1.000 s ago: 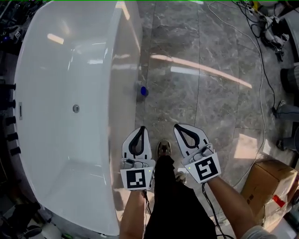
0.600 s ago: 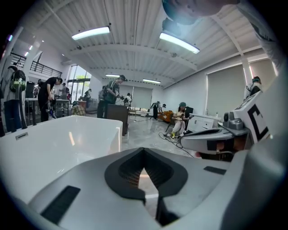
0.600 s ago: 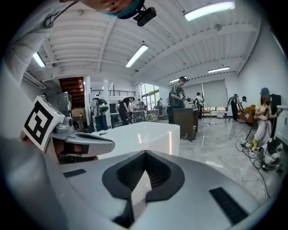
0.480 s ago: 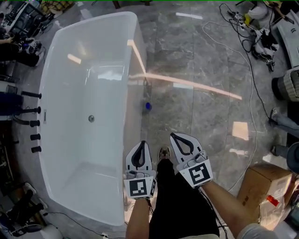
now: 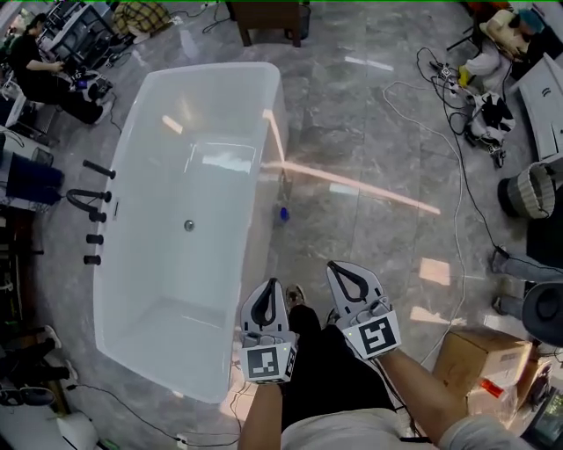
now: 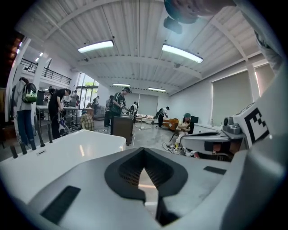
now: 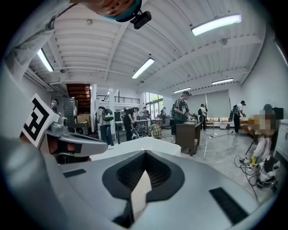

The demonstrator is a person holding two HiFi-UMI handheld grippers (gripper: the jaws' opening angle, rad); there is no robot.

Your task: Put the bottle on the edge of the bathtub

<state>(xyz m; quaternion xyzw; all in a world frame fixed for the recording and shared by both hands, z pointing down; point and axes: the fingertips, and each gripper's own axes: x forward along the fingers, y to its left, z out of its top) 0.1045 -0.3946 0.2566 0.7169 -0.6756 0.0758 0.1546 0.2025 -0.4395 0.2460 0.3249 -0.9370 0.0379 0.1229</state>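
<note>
A small blue bottle (image 5: pixel 283 213) stands on the grey stone floor, close beside the right wall of the white bathtub (image 5: pixel 254 83). My left gripper (image 5: pixel 271 283) and right gripper (image 5: pixel 337 265) hang side by side high above the floor, near of the bottle, both shut and empty. In the left gripper view the left gripper (image 6: pixel 143 150) points roughly level over the bathtub (image 6: pixel 67 148). The right gripper view shows the right gripper (image 7: pixel 145 153) with its jaws together above the bathtub (image 7: pixel 144 143). Neither gripper view shows the bottle.
Black tap fittings (image 5: pixel 93 216) line the tub's left side. A cardboard box (image 5: pixel 479 365) sits at the lower right, with cables (image 5: pixel 457 114) across the floor at the upper right. A dark cabinet (image 5: pixel 268 18) stands beyond the tub. People work at desks (image 5: pixel 40 57) at the far left.
Both grippers have risen with the head camera. The tub, floor and bottle now look smaller and farther below, and more of the room shows. The jaws stayed together.
</note>
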